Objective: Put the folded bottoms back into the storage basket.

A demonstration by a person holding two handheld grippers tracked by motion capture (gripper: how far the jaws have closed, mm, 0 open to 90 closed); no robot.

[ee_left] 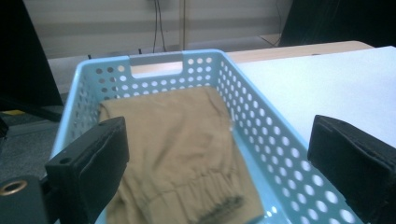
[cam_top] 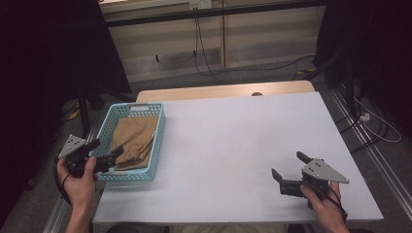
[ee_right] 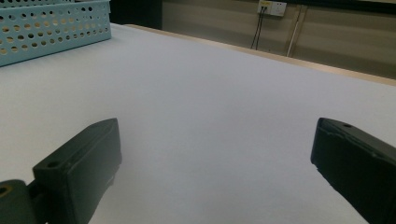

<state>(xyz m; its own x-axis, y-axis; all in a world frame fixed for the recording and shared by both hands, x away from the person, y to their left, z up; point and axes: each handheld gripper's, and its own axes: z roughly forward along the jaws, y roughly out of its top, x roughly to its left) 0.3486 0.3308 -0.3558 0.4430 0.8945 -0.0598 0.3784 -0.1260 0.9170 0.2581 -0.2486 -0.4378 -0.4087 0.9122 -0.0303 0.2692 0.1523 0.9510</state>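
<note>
left gripper point(cam_top: 108, 156) sits at the near left corner of the table, held in the person's left hand point(cam_top: 80, 182), with its two black jaws spread wide and nothing between them; in the left gripper view one jaw hangs over the left wall of the basket and the other over the table just outside the right wall, so the basket's near end lies between them. one tan garment point(ee_left: 180, 149) lies folded inside the basket, filling most of its floor, with a gathered elastic edge at the near end; whether the jaws touch the cloth or the basket i cannot tell. the one basket point(cam_top: 159, 141) is light blue plastic with round holes in its walls and a slot handle in the far wall, and it stands at the left edge of the table, its long side running away from the person. right gripper point(cam_top: 290, 170) is well apart from all this, low over the near right part of the table in the person's right hand point(cam_top: 325, 201), its two jaws also spread wide with only bare tabletop between them; in the right gripper view the basket shows far off at the upper left. each of the two grippers carries one grey three-cornered plate on top. the one table point(cam_top: 243, 141) has a pale grey-white cover, with a strip of bare wood along its far edge.
</note>
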